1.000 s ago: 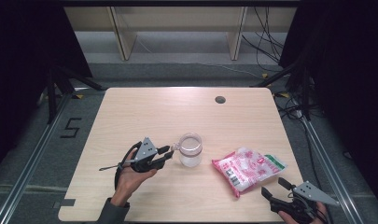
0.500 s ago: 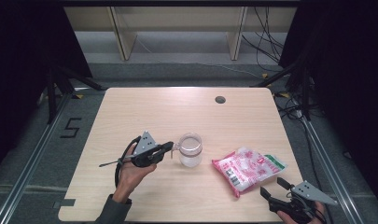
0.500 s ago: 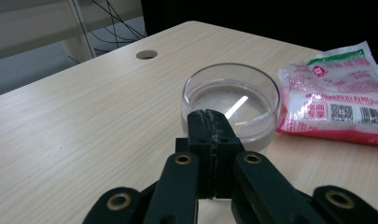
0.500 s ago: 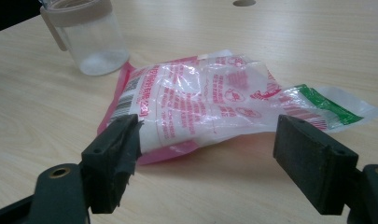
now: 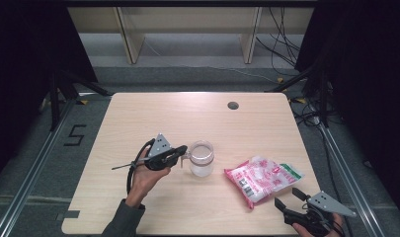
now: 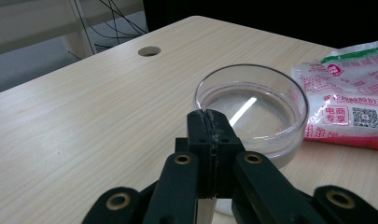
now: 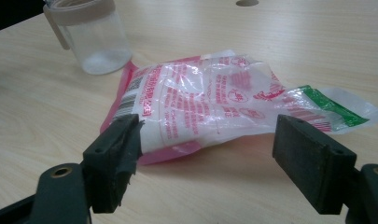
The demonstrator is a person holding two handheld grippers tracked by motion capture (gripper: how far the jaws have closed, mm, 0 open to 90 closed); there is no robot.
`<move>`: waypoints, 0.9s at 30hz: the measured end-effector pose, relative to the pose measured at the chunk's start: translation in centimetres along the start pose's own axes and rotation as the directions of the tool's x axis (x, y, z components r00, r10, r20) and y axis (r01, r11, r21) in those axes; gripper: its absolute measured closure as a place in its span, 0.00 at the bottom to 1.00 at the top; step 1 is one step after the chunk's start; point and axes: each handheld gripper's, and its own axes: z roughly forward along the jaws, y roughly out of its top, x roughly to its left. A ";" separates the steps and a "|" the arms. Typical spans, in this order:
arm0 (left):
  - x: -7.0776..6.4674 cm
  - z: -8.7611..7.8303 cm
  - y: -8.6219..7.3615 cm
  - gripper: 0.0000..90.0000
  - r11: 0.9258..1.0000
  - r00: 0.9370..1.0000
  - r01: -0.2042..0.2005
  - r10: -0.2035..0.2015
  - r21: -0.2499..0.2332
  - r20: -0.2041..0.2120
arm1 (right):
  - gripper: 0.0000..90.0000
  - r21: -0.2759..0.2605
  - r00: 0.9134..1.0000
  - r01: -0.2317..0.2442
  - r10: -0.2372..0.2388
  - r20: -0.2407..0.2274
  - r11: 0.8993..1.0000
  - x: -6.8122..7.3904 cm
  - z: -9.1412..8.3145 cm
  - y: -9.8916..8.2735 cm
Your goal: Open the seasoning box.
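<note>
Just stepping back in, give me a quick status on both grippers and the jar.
Left gripper shut, at the jar's rim. Right gripper open, facing the bag, not touching. Nothing in the way.

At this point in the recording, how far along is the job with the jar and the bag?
Done: little to see. The jar stands upright and open-topped, and the bag lies flat beside it, apart. In hand: the left gripper is shut at the jar's handle, apparently clamping it; the right gripper is open, short of the bag. Left: grasping the bag and presumably pouring it into the jar.
</note>
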 end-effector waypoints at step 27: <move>0.1 -0.2 -0.4 0.98 1.000 1.000 0.018 -0.018 -0.017 0.005 | 0.32 -0.025 0.993 0.113 -0.114 -0.031 0.993 0.3 0.8 0.4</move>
